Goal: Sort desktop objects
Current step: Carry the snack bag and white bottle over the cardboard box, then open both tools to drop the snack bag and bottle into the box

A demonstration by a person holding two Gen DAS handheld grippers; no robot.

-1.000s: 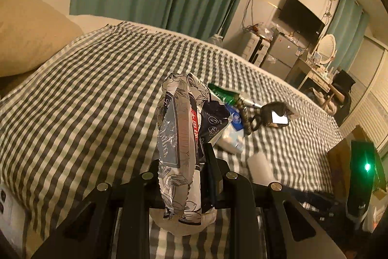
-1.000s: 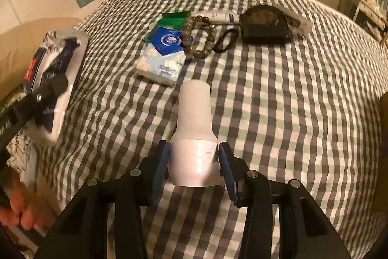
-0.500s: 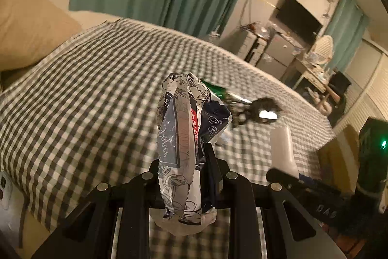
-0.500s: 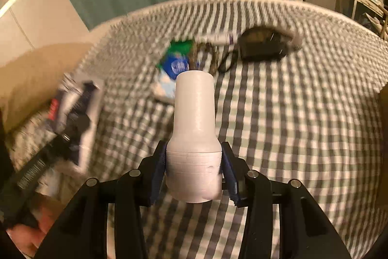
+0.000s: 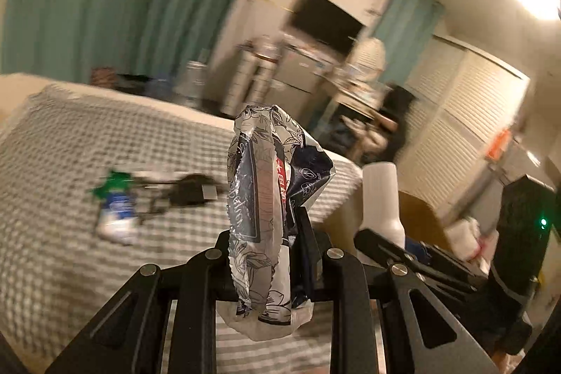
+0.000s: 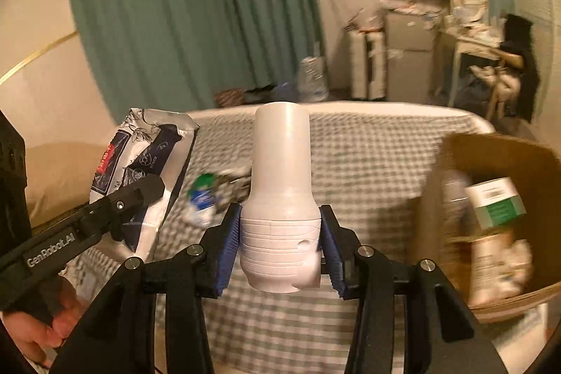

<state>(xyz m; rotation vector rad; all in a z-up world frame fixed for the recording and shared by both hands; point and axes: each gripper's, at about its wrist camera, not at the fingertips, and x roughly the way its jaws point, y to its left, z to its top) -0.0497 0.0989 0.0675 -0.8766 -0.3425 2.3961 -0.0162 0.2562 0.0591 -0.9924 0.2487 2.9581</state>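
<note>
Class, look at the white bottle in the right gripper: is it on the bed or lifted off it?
Lifted. The white bottle is clamped in the right gripper, clear above the checked bedspread.

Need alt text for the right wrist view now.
The right gripper clamps a white plastic bottle-shaped container above the checked bedspread. Left, the other gripper holds a crinkled floral foil packet; right, an open cardboard box.
</note>
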